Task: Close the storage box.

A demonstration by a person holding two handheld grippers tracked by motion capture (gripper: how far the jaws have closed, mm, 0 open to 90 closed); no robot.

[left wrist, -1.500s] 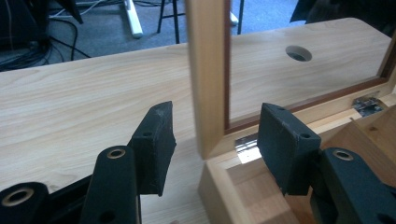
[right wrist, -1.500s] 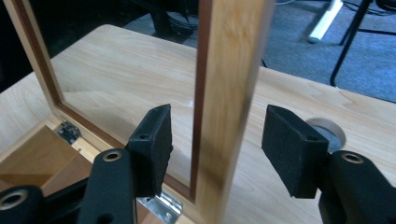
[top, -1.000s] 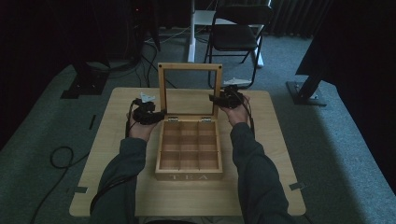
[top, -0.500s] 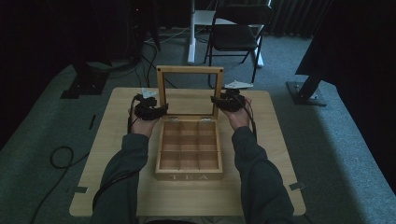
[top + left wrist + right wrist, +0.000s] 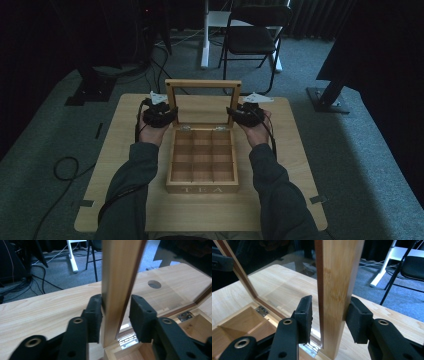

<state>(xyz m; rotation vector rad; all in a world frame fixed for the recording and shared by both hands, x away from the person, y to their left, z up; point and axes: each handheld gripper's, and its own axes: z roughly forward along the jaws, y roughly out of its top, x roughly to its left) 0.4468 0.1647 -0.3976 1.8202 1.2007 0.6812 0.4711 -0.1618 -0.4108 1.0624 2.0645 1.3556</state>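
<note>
A wooden tea box [image 5: 202,187] with empty compartments stands mid-table, its glass-paned lid [image 5: 202,84] upright. My left gripper [image 5: 171,117] straddles the lid's left post [image 5: 117,270]. Its jaws have just been closing; one pad [image 5: 95,315] touches the wood and the other [image 5: 140,317] stands a sliver off. My right gripper [image 5: 233,116] straddles the right post [image 5: 339,270]. Its jaws have also just been closing; the outer pad [image 5: 358,320] meets the wood, and a narrow gap shows at the inner pad [image 5: 304,317].
The light wooden table [image 5: 125,165] has bare room on both sides of the box and a round hole [image 5: 154,284] behind the lid. Metal hinges [image 5: 262,310] join lid and box. A folding chair [image 5: 252,37] and cables stand on the carpet beyond.
Both grippers have drawn in to the lid's side posts, and the left jaws have narrowed around the left post. The lid stands upright as before.
</note>
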